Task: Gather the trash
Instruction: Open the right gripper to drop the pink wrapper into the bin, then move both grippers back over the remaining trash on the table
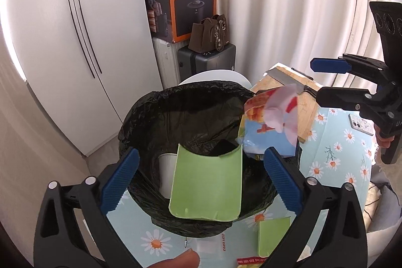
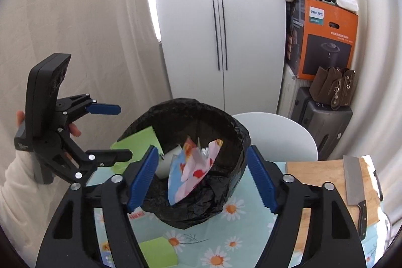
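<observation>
A bin lined with a black bag (image 1: 155, 112) (image 2: 233, 132) stands on the flowered tablecloth. A green card piece (image 1: 208, 185) (image 2: 140, 140) leans on the bin's near rim, half inside. A colourful snack wrapper (image 1: 271, 122) (image 2: 193, 170) hangs over the other rim, free of both grippers. A white cup (image 1: 167, 175) (image 2: 167, 163) lies inside. My left gripper (image 1: 201, 180) (image 2: 116, 132) is open and empty just in front of the green piece. My right gripper (image 2: 201, 180) (image 1: 324, 79) is open and empty before the wrapper.
A smaller green piece (image 1: 272, 235) (image 2: 158, 253) and a red-printed wrapper (image 1: 251, 261) lie on the cloth (image 1: 331, 142). A cutting board (image 2: 314, 175) with a cleaver (image 2: 354, 180) sits at the right, a phone (image 1: 360, 123) beside it. A white chair (image 2: 284, 132), suitcases and boxes stand behind.
</observation>
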Demonstrator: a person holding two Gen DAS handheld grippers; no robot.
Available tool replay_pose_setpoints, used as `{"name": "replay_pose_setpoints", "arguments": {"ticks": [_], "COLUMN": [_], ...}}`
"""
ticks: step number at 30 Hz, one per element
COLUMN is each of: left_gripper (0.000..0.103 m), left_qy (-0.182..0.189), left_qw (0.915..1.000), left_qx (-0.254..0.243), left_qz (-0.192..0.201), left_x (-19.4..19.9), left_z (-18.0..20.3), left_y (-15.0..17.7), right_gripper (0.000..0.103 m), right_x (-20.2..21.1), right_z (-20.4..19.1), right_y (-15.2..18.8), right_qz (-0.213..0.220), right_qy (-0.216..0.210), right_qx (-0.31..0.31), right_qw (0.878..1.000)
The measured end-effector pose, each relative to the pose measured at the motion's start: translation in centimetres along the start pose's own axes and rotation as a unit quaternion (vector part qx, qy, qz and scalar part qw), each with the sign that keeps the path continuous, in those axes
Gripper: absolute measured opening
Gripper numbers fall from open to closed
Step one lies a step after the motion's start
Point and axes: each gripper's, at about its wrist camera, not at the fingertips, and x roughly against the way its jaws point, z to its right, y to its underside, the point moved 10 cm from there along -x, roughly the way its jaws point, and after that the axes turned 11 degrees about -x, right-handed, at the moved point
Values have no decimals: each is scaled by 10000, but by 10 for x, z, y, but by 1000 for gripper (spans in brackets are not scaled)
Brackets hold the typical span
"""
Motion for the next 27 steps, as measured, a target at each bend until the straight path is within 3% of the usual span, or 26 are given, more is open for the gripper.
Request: {"name": "replay_pose_setpoints", "arguments": {"ticks": [8, 27], "left_gripper": [97, 97], "left_qy": [-138, -569], "left_qw": [9991, 9927], "left_qx": [340, 781], "left_qz": [-226, -721], "left_x": [9, 54], "left_z": [-5, 32], "left_y": [34, 89], "right_gripper": [86, 89], "right_x": [4, 38], "right_z": [23, -4], "right_y": [24, 82], "right_qz": [-231, -683], "right_qy": [309, -234], "right_qx": [-68, 483], "right_qw": [9992, 9962]}}
